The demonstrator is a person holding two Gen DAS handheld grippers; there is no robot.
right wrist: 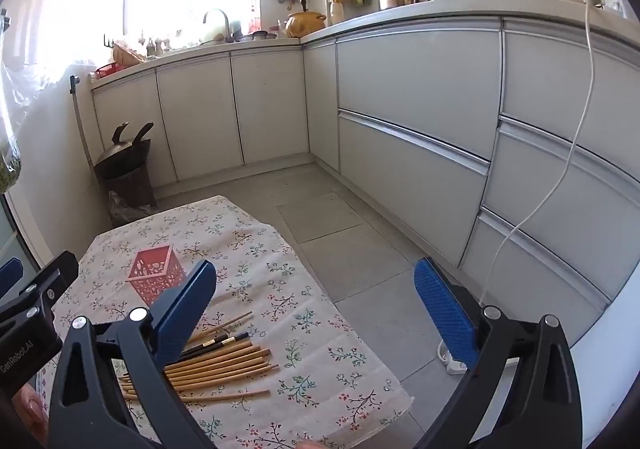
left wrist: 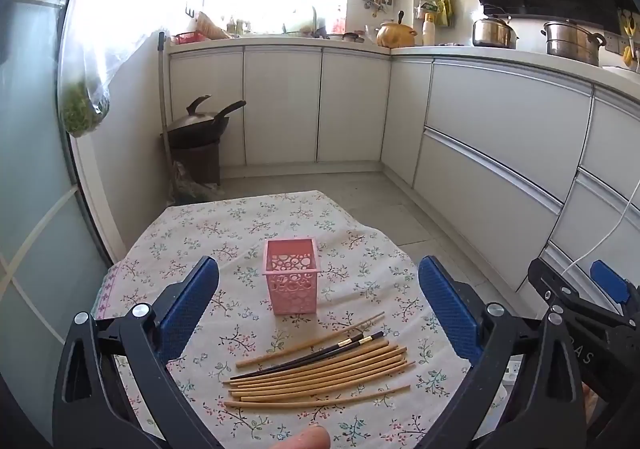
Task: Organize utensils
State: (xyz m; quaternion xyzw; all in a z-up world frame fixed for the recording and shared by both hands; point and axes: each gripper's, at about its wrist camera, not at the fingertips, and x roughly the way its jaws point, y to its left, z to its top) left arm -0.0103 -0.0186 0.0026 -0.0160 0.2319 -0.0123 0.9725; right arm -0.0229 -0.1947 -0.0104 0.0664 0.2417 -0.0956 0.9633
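While chopsticks [left wrist: 320,369] lie loose, left gripper [left wrist: 320,309] hovers — jaws (empty) wide.

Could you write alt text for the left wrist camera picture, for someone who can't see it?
Between the open blue fingers of the left gripper, a pile of chopsticks lies on a floral tablecloth in front of an upright, empty pink holder. White kitchen cabinets stand behind.

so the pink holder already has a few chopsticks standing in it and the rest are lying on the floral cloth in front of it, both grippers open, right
Not quite: the pink holder is empty. The left wrist view looks into its open top and shows no chopsticks inside. All the chopsticks lie on the floral cloth in front of it, and the left gripper and right gripper are both open.
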